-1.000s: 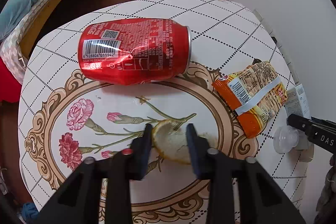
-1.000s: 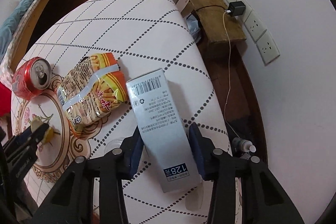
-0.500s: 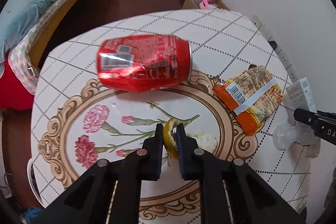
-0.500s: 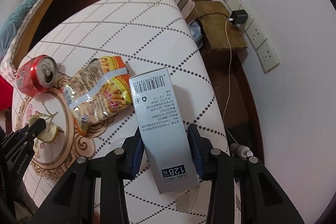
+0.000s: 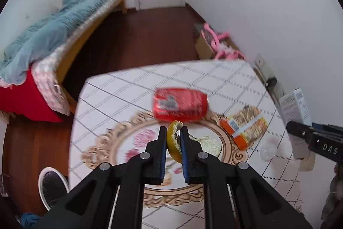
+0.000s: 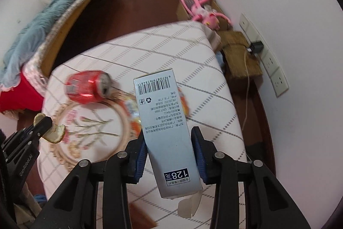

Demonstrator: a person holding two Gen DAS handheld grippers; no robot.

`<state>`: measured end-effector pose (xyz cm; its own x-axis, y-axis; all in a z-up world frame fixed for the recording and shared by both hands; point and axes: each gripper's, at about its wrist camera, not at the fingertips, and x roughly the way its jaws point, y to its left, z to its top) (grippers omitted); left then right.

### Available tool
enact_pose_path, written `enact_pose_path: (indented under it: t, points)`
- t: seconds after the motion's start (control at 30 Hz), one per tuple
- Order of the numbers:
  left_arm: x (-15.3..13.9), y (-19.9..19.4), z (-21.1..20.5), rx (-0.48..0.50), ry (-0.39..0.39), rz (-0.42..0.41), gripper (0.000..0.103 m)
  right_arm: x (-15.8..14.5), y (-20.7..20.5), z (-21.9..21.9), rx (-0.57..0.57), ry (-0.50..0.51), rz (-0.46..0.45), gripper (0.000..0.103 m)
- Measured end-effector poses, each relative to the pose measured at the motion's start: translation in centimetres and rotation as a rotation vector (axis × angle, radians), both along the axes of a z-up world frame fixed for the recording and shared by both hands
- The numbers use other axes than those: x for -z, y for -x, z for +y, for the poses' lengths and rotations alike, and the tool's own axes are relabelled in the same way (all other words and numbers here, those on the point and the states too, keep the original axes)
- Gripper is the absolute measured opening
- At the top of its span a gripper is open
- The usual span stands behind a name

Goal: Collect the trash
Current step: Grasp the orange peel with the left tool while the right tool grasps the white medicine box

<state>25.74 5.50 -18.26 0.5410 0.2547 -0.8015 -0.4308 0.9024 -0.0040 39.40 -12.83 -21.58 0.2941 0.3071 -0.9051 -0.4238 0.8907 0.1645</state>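
Observation:
My left gripper (image 5: 173,141) is shut on a yellow fruit peel (image 5: 172,144), held up above the table; in the right wrist view the peel (image 6: 56,133) sticks out of its tips at the left edge. My right gripper (image 6: 169,138) is shut on a grey carton box (image 6: 165,121) with a barcode, lifted off the table. That box (image 5: 297,106) also shows at the right of the left wrist view. On the table (image 5: 120,100) lie a dented red can (image 5: 180,104) on its side and an orange snack wrapper (image 5: 244,126).
A clear plastic lid (image 5: 267,150) lies near the table's right edge. A white bin (image 5: 50,186) stands on the floor at the table's near left corner. A bed (image 5: 47,42) fills the left side; a pink toy (image 6: 199,8) and a wall charger (image 6: 255,47) are at the right.
Left jaws have shut on the peel and lifted it off the table. The right gripper has risen with the box. Both cameras now see the table from higher up.

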Motion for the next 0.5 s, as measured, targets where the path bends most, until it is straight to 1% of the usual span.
enact_pose_path:
  t: [0.13, 0.3, 0.4, 0.5]
  points:
    - [-3.3, 3.0, 2.2, -0.042, -0.024, -0.059, 0.009, -3.0, 1.9, 2.1, -0.041, -0.058, -0.031, 0.041]
    - [-7.0, 7.8, 6.1, -0.108, -0.053, -0.119, 0.009, -6.6, 5.3, 6.2, -0.11, -0.134, -0.059, 0.041]
    - [-8.9, 11.2, 8.8, -0.157, -0.081, -0.146, 0.009, -8.4, 7.8, 9.3, -0.166, -0.172, -0.073, 0.04]
    - [-10.4, 15.0, 11.8, -0.217, -0.108, -0.165, 0.009, -9.8, 11.0, 13.7, -0.242, -0.212, -0.078, 0.04]
